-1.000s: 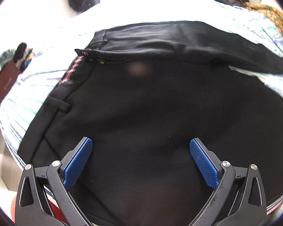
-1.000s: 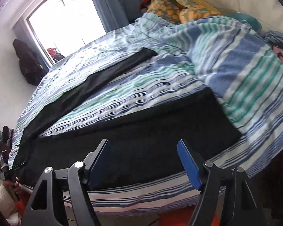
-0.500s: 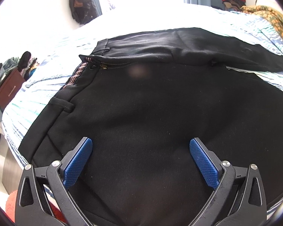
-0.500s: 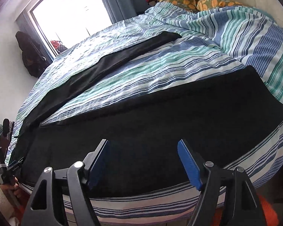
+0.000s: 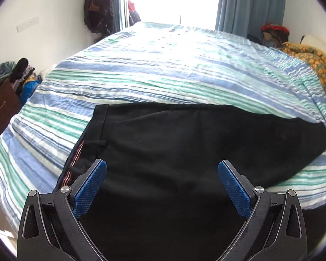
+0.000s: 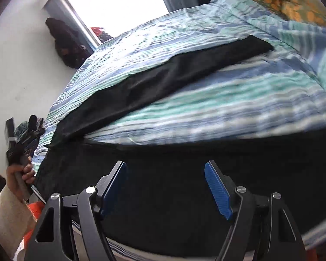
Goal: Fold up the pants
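— The fingers, how are they sitting?
— The left gripper (image 5: pixel 162 184) and right gripper (image 6: pixel 165 187) are both gaping wide, gripping nothing.
— And the pants (image 5: pixel 184 143)?
— Lying flat on the striped bed (image 5: pixel 163 71), spreading beneath and between both pairs of fingers.

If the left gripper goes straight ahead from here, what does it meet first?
Most likely the black pants: the open left gripper points straight onto them, with the striped bedspread beyond. Depth is unclear.
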